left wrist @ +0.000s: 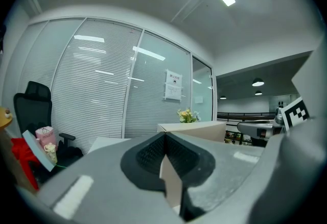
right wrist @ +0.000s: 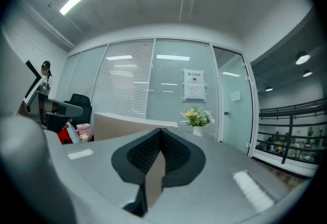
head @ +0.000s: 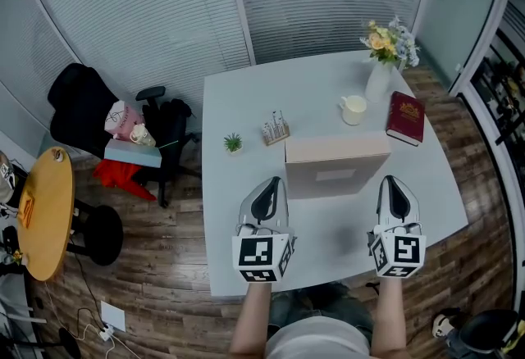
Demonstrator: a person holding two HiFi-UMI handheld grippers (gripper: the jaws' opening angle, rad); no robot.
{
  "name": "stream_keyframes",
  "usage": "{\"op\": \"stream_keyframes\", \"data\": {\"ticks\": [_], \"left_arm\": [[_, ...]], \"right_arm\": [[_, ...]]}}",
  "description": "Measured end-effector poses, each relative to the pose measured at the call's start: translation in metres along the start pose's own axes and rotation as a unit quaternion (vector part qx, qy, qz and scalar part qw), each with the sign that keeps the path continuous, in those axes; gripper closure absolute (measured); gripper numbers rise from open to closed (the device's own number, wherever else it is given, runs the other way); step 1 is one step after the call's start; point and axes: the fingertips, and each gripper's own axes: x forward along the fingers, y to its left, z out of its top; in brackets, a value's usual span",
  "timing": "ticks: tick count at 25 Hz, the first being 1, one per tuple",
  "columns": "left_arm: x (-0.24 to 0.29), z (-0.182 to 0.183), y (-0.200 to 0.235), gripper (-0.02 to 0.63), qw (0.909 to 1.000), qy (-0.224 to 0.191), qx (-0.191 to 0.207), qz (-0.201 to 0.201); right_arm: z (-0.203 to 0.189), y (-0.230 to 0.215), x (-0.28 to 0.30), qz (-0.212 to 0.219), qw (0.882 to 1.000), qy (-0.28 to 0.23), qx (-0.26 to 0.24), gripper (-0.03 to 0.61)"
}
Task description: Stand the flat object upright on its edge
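Note:
A flat tan cardboard box stands upright on its long edge in the middle of the grey table, with a pale label on the face turned toward me. My left gripper sits just left of the box's lower left corner, its jaws shut. My right gripper sits by the lower right corner, also shut. Neither holds the box. In the left gripper view the box's top edge shows beyond the shut jaws. In the right gripper view the box rises behind the shut jaws.
Behind the box are a white mug, a red book, a vase of flowers, a small potted plant and a little rack. A black chair and a round wooden table stand to the left.

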Motion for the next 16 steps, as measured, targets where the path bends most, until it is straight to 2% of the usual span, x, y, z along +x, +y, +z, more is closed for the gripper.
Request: {"op": "stream_keyframes", "data": {"ticks": [16], "left_arm": [[0.0004,-0.0002,-0.0004,0.614,1.0,0.001,0.0,0.005]], "right_arm": [[0.0008,-0.0034,0.0004,0.0,1.0,0.0,-0.003,0.555]]}}
